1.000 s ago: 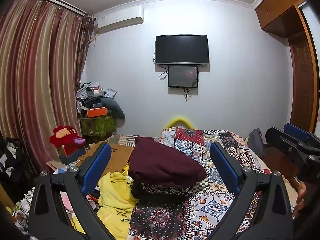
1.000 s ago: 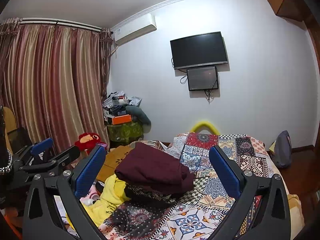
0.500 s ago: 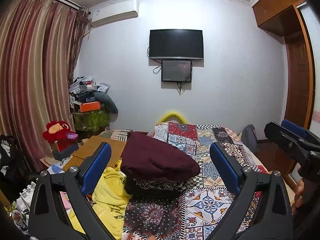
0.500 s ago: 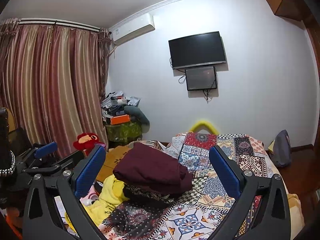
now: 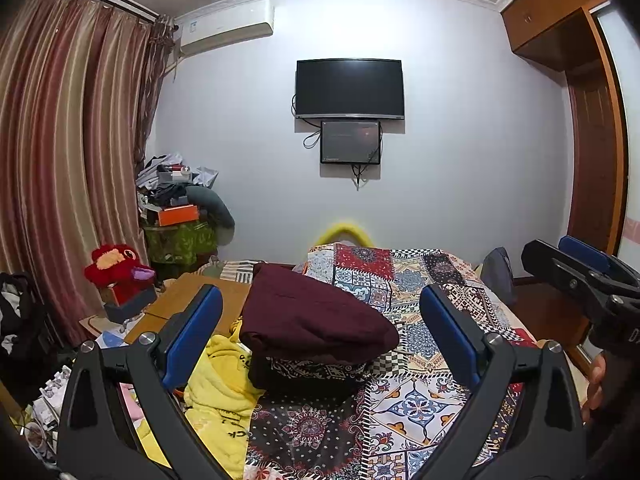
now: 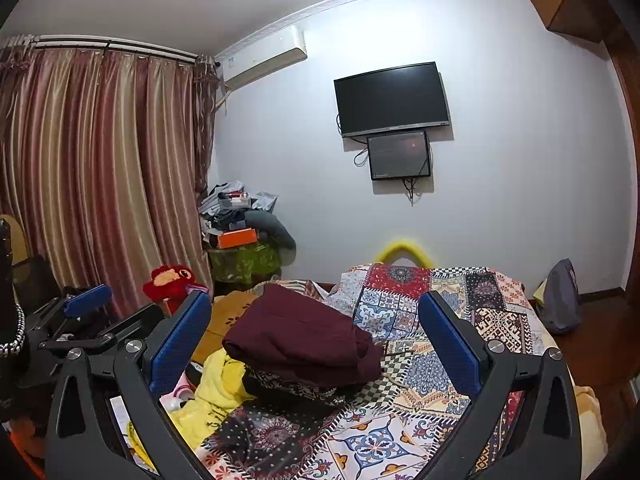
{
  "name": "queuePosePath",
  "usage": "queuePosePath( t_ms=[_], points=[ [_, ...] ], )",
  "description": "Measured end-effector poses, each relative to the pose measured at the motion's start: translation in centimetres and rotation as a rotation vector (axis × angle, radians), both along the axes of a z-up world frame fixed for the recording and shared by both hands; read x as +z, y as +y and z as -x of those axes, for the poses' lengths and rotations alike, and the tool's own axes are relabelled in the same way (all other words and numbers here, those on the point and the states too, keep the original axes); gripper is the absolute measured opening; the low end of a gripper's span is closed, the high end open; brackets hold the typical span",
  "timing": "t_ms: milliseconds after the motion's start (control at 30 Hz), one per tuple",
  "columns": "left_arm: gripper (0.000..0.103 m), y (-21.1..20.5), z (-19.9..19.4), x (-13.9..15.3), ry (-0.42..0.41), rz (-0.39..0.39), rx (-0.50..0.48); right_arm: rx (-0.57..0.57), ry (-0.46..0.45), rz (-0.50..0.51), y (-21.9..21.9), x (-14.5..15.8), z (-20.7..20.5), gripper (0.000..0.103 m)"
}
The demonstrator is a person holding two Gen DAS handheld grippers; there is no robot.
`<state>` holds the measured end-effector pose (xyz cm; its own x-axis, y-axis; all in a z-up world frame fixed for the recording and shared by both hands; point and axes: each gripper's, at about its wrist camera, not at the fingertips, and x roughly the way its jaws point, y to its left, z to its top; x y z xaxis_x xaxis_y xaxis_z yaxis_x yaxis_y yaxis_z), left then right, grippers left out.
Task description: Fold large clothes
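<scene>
A folded maroon garment point(image 5: 312, 316) point(image 6: 300, 336) lies on top of a dark patterned folded piece point(image 5: 308, 372) point(image 6: 292, 390) on the bed. A crumpled yellow garment point(image 5: 216, 384) point(image 6: 212, 392) lies to their left. My left gripper point(image 5: 320, 334) is open and held in the air in front of the pile, with nothing between its blue pads. My right gripper point(image 6: 314, 340) is also open and empty, back from the pile. In the left wrist view the right gripper point(image 5: 580, 272) shows at the right edge; in the right wrist view the left gripper point(image 6: 86, 308) shows at the left.
A patchwork bedspread point(image 5: 420, 396) point(image 6: 400, 440) covers the bed. A red plush toy point(image 5: 116, 266) and a cluttered stand point(image 5: 176, 236) sit left by the striped curtains point(image 5: 60, 160). A TV point(image 5: 349, 87) hangs on the far wall. A grey bag point(image 6: 560, 300) and a wooden wardrobe point(image 5: 592, 140) are at right.
The left gripper's view has shifted right and tilted slightly, so the pile sits a bit further left. The right view has barely moved. Both grippers stay open and empty.
</scene>
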<state>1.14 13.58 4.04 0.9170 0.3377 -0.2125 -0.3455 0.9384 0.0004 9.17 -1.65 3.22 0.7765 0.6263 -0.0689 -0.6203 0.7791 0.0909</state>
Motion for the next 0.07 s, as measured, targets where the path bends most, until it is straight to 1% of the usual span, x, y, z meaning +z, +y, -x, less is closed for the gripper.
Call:
queuePosePath(
  t_ms=[67],
  points=[
    [0.100, -0.04, 0.09, 0.00, 0.001, 0.000, -0.003, -0.001, 0.000, 0.001, 0.00, -0.02, -0.02, 0.103]
  ],
)
